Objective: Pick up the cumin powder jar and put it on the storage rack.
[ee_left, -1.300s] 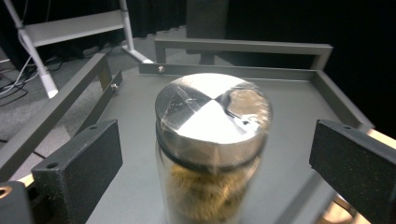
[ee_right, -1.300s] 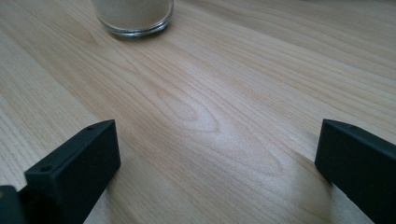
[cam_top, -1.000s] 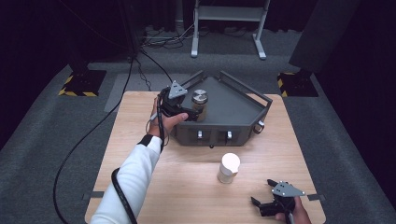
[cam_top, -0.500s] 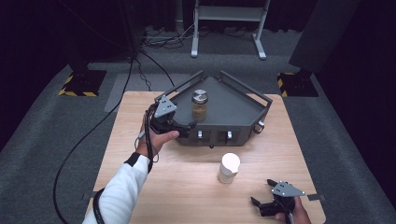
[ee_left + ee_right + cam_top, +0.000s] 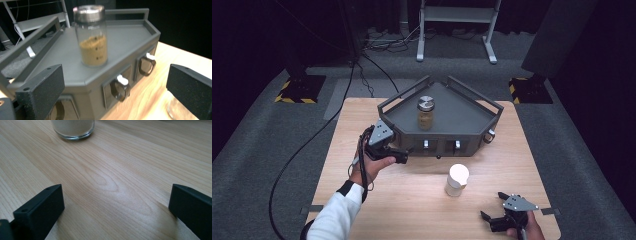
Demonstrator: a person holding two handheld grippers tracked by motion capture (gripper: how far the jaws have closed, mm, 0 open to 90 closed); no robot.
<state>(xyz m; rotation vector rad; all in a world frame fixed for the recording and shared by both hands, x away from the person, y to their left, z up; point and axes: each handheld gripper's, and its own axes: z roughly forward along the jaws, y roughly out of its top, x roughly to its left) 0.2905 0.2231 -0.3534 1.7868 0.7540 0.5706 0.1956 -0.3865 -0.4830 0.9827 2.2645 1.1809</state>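
High view: one grey tray [image 5: 472, 117] on the tabletop [image 5: 412, 205] carries one spice jar [image 5: 425, 112]; one white jar [image 5: 457, 180] stands before it. Left tongs [image 5: 406, 154] and right tongs [image 5: 492, 220] both spread, empty.
Left gripper view: two drawer pulls [image 5: 120, 86] face the jaws.
Right gripper view: one jar base [image 5: 73, 128] ahead.

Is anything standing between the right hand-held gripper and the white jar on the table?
Nothing visible. The right hand-held gripper, jaws open, faces the white jar across bare table.
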